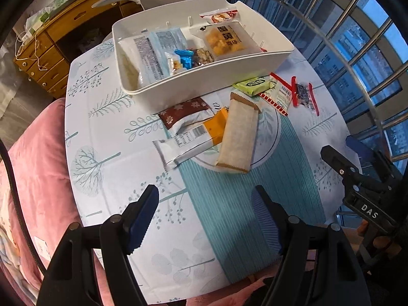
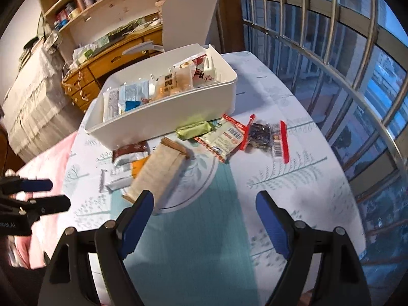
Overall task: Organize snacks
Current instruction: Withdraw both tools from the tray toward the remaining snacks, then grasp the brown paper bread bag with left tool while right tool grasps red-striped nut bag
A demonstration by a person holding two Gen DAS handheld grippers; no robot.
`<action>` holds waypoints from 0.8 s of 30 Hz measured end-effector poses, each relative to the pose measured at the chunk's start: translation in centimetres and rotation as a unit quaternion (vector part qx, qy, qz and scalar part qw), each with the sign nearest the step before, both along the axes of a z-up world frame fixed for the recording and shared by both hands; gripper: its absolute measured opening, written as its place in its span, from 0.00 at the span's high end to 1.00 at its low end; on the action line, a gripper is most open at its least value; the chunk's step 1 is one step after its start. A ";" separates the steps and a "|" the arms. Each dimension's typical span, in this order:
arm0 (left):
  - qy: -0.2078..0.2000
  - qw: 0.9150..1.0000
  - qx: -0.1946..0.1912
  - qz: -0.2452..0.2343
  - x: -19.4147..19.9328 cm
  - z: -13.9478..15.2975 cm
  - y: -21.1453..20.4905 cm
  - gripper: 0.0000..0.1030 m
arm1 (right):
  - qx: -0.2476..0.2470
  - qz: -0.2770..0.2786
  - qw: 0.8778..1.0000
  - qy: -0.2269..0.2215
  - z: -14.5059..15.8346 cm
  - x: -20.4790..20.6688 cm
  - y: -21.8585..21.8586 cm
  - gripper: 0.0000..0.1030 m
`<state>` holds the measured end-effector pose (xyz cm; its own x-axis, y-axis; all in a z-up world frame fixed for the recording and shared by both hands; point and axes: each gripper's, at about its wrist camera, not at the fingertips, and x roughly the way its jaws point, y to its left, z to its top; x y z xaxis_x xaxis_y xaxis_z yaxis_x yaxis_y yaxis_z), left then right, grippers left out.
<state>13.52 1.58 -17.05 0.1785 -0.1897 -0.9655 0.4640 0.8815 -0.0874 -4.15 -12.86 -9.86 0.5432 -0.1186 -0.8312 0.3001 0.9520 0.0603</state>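
A white bin (image 1: pixel 204 76) is set at the far side of a round table (image 1: pixel 107 168) covered by a tree-patterned cloth, and it is already partly filled: a large clear packet with an orange snack (image 1: pixel 224 39), a pale blue-and-white packet (image 1: pixel 153 53) and a small blue-wrapped sweet (image 1: pixel 184 58) are seen inside. Just in front of the bin, loose snacks are spread on the cloth. A long beige bar (image 1: pixel 239 137) is laid across a white-and-orange packet (image 1: pixel 188 140), with a maroon star-printed packet (image 1: pixel 185 114) touching the bin's near wall. Further right, a green packet (image 1: pixel 252 85), a white packet with red edges (image 1: pixel 279 97) and a clear packet of dark pieces (image 1: pixel 304 97) are found close together. The left gripper (image 1: pixel 206 219) is held above the near part of the table, its blue-padded fingers spread apart with nothing between them. The right gripper (image 2: pixel 204 219) is likewise held released and empty over the teal strip of the cloth, near the beige bar's closest end.
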 end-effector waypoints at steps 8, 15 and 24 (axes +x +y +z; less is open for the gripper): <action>0.020 0.999 0.037 0.006 1.4 -1.9 -4.9 0.28 | -0.015 0.063 0.998 0.011 -0.9 1.2 -4.5 0.20; 0.043 0.997 0.051 0.037 2.4 -4.3 -8.0 0.24 | -0.030 0.120 0.992 0.019 -1.8 2.9 -8.8 0.19; 0.036 0.996 0.064 0.049 2.9 -7.2 -9.6 0.24 | -0.075 0.201 0.977 0.004 -3.0 4.5 -11.2 0.20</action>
